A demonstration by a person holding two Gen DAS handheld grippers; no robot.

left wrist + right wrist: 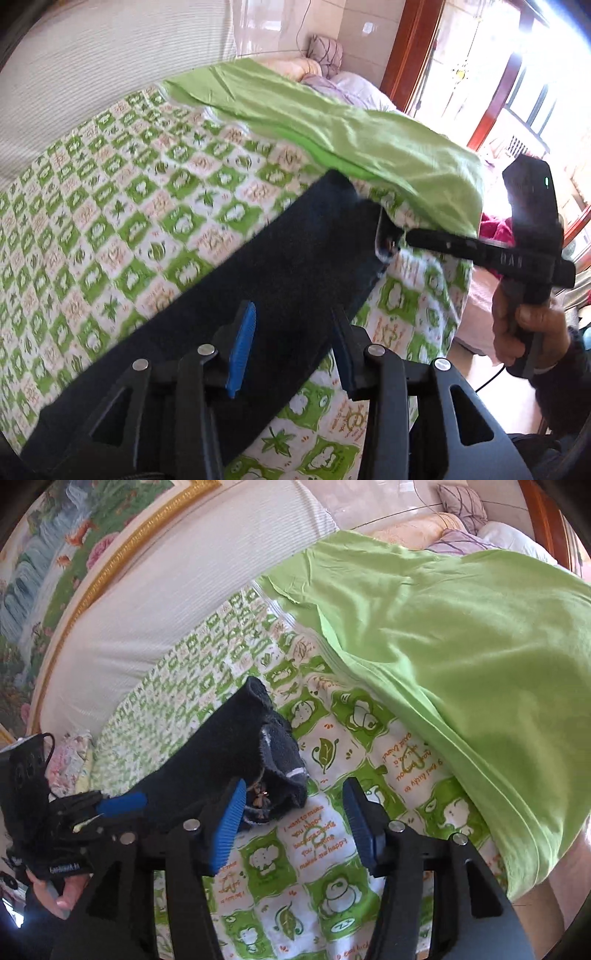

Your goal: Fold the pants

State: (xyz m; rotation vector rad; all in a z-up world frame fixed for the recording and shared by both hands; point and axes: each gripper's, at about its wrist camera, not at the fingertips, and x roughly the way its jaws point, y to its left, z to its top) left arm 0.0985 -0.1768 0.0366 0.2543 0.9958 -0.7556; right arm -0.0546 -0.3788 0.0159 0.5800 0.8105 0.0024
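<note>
Dark navy pants (273, 258) lie folded in a long strip across the green-and-white patterned bedspread (110, 192). My left gripper (291, 343) is open, its fingers spread over the near part of the strip. My right gripper (295, 823) is open and empty, just right of the pants' waist end (236, 746), where a zipper pull shows. In the left wrist view the right gripper (413, 236) sits at the far end of the pants. In the right wrist view the left gripper (110, 805) rests on the pants at lower left.
A lime green sheet (461, 657) is bunched over the far right of the bed. A white striped headboard cushion (166, 602) runs along the left. Pillows (328, 55) lie at the far end. The bed edge (458, 295) drops to the floor at right.
</note>
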